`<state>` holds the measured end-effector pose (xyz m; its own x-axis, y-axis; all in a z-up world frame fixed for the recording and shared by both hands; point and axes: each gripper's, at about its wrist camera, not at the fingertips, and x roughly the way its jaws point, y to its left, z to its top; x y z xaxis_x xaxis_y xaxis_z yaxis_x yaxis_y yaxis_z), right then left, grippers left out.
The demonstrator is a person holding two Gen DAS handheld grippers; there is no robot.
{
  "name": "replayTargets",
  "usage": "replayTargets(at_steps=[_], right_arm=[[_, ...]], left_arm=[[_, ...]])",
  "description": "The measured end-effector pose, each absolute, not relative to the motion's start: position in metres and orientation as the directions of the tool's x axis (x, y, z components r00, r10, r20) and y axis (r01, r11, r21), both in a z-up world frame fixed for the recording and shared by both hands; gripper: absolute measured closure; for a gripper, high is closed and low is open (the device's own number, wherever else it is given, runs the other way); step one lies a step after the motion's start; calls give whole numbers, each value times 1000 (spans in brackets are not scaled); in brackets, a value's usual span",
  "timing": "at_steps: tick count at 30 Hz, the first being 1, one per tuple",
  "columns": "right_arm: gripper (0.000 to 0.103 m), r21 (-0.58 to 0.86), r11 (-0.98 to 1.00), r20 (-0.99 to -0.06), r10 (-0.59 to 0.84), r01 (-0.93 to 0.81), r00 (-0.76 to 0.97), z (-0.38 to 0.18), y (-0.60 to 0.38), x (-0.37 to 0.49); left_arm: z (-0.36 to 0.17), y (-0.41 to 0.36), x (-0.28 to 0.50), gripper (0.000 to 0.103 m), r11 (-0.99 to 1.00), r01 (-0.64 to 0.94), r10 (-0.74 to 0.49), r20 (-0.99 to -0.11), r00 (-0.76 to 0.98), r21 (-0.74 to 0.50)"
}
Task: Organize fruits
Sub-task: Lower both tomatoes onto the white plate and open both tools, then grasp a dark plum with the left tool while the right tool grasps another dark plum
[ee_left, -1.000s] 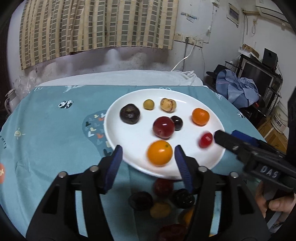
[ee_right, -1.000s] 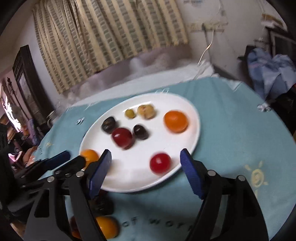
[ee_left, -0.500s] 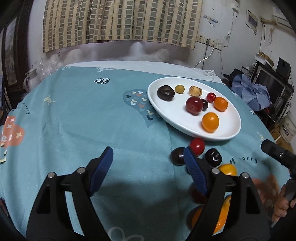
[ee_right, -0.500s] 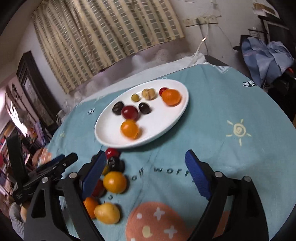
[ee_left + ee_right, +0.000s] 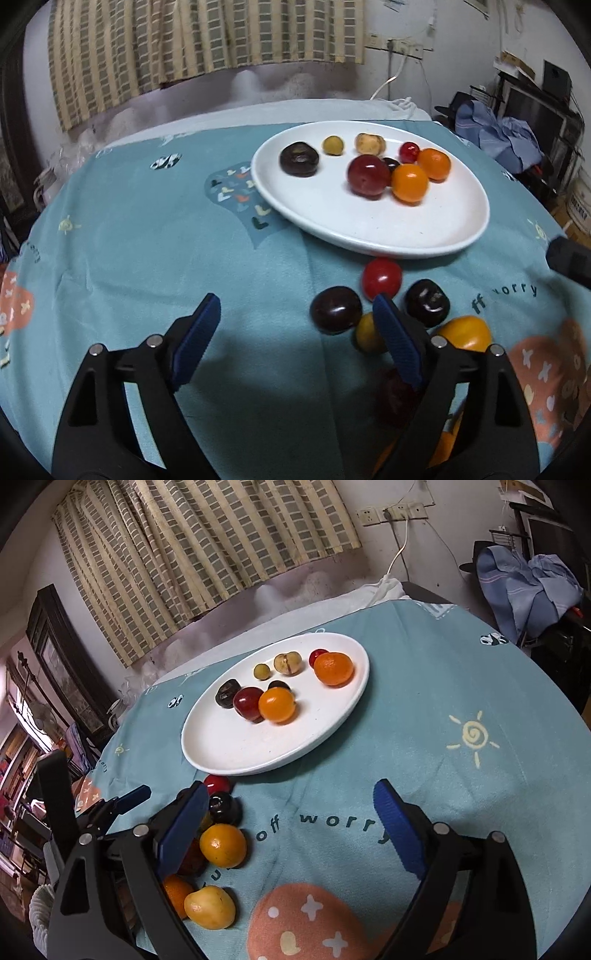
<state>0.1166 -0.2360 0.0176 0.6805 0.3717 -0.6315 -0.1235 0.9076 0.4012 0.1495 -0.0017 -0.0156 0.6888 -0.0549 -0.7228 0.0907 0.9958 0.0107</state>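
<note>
A white plate (image 5: 436,229) (image 5: 229,753) on the teal cloth holds several fruits: two oranges, a red plum (image 5: 367,180), dark plums, a small red one and two yellowish ones. Loose fruits lie in front of the plate: a red one (image 5: 381,277), two dark ones (image 5: 335,309), an orange (image 5: 222,844) and a yellow one (image 5: 209,906). My left gripper (image 5: 295,343) is open and empty, low over the cloth left of the loose fruits. My right gripper (image 5: 291,827) is open and empty, over the cloth right of them.
The round table has a teal printed cloth (image 5: 147,240). A curtain hangs on the far wall. Blue clothes on furniture (image 5: 532,579) stand off the table's right side. A dark cabinet (image 5: 62,653) stands at the left.
Both grippers have pulled back from the plate, open and empty. The red fruit dropped on the plate rolled to the far side by the orange. The loose fruits have come into view.
</note>
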Motion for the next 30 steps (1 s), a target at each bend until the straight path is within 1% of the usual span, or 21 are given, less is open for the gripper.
replayTargets(at_steps=[2,3,6,11,13,14,15,19,25,27,28,30], right_arm=[[12,395,909,-633,372,-130,679,17,-235,116],[12,394,910,-633,371,-130,679,18,-235,116],[12,406,905,-630,376,-125,680,18,-238,116],[12,409,904,-628,381,-129,678,19,-238,116],[12,404,905,-629,381,-134,678,19,-237,116],[12,402,906,-629,381,-136,678,19,-237,116],[12,400,906,-629,380,-137,678,19,-237,116],[12,400,906,-632,381,-138,674,19,-236,117],[12,380,911,-638,383,-159,668,18,-228,116],[12,372,913,-642,383,-167,664,17,-226,117],[12,366,915,-645,382,-171,662,17,-224,116],[12,360,916,-649,382,-177,658,16,-222,117]], left_arm=[[-15,13,149,12,998,61,-45,-720,693,-3],[-14,19,148,12,999,50,-42,-717,695,-11],[-6,46,137,14,1000,-30,24,-703,711,4],[1,64,132,16,997,-43,-10,-685,729,-60],[-1,59,132,24,998,-15,-30,-689,724,-59],[-3,56,132,31,999,-3,-35,-692,722,-53],[-5,51,132,36,999,13,-39,-696,717,-43],[-14,37,134,37,999,41,-20,-709,705,12],[-16,30,142,38,997,82,-58,-715,697,-1],[-19,24,145,48,995,100,-66,-727,683,4],[-22,20,147,51,993,117,-70,-738,672,12],[-23,16,149,60,991,134,-79,-745,662,14]])
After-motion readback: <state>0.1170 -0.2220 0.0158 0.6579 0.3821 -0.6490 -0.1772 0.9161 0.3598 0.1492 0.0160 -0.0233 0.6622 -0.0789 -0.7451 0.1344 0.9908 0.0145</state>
